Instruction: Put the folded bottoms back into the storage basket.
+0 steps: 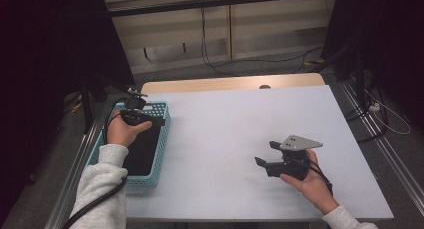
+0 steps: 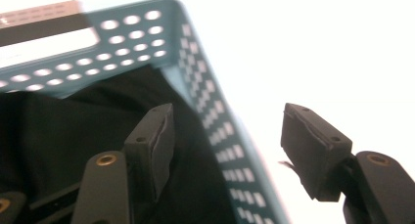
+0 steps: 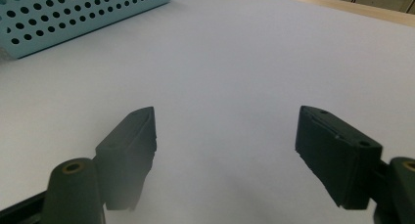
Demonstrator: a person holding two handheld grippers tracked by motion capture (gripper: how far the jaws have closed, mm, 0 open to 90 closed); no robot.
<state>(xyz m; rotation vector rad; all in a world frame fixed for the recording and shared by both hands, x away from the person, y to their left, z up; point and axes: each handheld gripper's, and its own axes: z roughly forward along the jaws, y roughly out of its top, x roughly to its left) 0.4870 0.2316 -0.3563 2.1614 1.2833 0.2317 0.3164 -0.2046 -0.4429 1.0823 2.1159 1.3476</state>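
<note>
A light blue perforated basket [image 1: 163,134] stands at the table's left edge with a black cloth-like thing [image 1: 142,149] lying inside it. My left gripper [image 1: 159,122] hovers above the basket's far right part. In the left gripper view its jaws [image 2: 227,131] are open and empty, straddling the basket's wall [image 2: 215,116], with the black thing [image 2: 73,121] below. My right gripper [image 1: 266,153] is held over the white table [image 1: 240,114] at the near right, pointing left. Its jaws [image 3: 225,121] are open with only bare table [image 3: 235,53] between them; the basket [image 3: 73,13] lies far off.
A wooden strip [image 1: 230,82] runs along the table's far edge. Cables [image 1: 215,64] trail over the floor behind it. Dark stands and drapes [image 1: 90,89] crowd the left side. Metal rails [image 1: 375,134] run along the floor at the right.
</note>
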